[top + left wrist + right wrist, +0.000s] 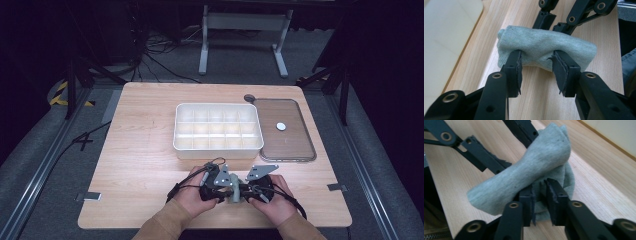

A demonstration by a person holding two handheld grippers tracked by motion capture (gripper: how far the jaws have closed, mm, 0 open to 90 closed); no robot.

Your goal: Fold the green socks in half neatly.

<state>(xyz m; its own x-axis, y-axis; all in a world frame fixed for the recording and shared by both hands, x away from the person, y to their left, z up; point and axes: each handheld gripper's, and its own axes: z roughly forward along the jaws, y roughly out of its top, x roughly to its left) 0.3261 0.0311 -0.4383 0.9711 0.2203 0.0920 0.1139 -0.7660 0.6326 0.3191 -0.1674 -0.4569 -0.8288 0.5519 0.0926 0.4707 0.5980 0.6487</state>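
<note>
Both hands are meeting at the near edge of the worktop (140,150), and I am holding a hand-held gripper in each, tips pointing toward each other. Between them I am working a rolled grey-green cloth (544,51), which is lying low over the wood just in front of the white divided tray (218,131).

My left hand-held gripper (537,68) is sitting partly open, its jaws spread across the roll's middle and pressing into the fabric from both sides, so the cloth is pinching in where the pads are biting. My right hand-held gripper (540,202) is standing much narrower, with a fold of the lower cloth layer caught in the slim gap between its jaws; whether it is fully clamping that fold I cannot tell for certain, though the fabric is bunching there.

Beyond the tray, to its right and just beside it, a brown lid with a grey rim (286,131) is lying flat, and a small white round piece (281,126) is resting on it.
</note>
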